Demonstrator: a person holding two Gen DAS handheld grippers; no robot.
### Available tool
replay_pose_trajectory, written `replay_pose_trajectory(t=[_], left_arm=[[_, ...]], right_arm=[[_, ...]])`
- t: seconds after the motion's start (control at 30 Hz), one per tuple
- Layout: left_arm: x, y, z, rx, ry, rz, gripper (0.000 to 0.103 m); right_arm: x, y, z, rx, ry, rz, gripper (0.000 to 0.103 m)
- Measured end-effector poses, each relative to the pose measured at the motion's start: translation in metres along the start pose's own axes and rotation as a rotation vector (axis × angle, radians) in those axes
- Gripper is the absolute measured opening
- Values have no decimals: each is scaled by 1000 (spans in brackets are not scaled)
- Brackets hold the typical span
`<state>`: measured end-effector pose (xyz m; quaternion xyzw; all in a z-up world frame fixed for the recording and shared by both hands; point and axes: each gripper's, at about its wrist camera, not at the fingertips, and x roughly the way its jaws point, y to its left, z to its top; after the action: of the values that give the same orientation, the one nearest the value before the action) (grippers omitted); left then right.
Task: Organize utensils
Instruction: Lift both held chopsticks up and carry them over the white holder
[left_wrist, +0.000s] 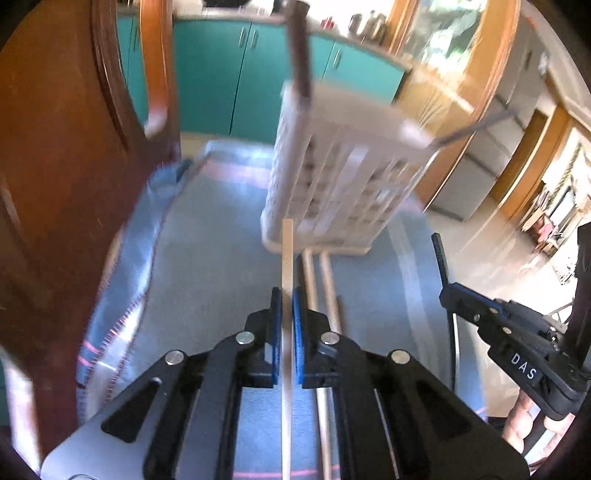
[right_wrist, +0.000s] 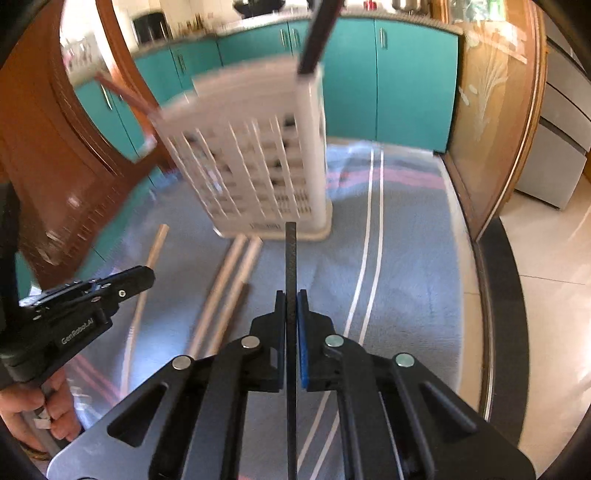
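Two gripped chopsticks (left_wrist: 287, 258) (right_wrist: 291, 266), two loose (right_wrist: 229, 291).

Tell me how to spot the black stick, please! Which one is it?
Find the tall white slotted basket standing on the blue cloth. In front of it, the right gripper is shut on the black chopstick, which points up toward the basket. It is the only thin black stick there: the two beside it on the cloth are silvery grey, and the left gripper holds a pale wooden one.
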<state>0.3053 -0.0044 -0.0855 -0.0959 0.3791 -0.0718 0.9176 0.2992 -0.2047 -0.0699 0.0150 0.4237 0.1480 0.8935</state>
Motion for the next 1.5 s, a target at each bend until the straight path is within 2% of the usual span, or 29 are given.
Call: replay_pose_trajectory(t=[0.13,0.4,0.5,0.77,0.93,1.13,1.27,1.37,1.5], left_arm=[[-44,-16,4,38,-106,8,7],[-93,-48,15,93,-205,1,7],[-107,-55,32,116,-238,4,7],[-144,-67,92,156,-351,6,7],[-154,-72,124,182,-426,43,7],[-175,-76,159,183,-511,23,7],[-182,-76,179,167,-562,15,7],[-167,-71,185,129,-562,5,7],[-131,-67,184,107,-503,37,7]], right_arm=[[-47,2,4,20,-120,60,7],[-112,-1,19,67,-277,114,7],[-129,-1,33,69,-328,112,7],[-165,10,96,15,-454,75,7],[-177,14,127,-1,-499,64,7],[-179,14,152,15,-561,39,7],[-169,10,161,37,-572,23,7],[-153,8,165,48,-567,0,7],[-130,5,163,61,-556,8,7]])
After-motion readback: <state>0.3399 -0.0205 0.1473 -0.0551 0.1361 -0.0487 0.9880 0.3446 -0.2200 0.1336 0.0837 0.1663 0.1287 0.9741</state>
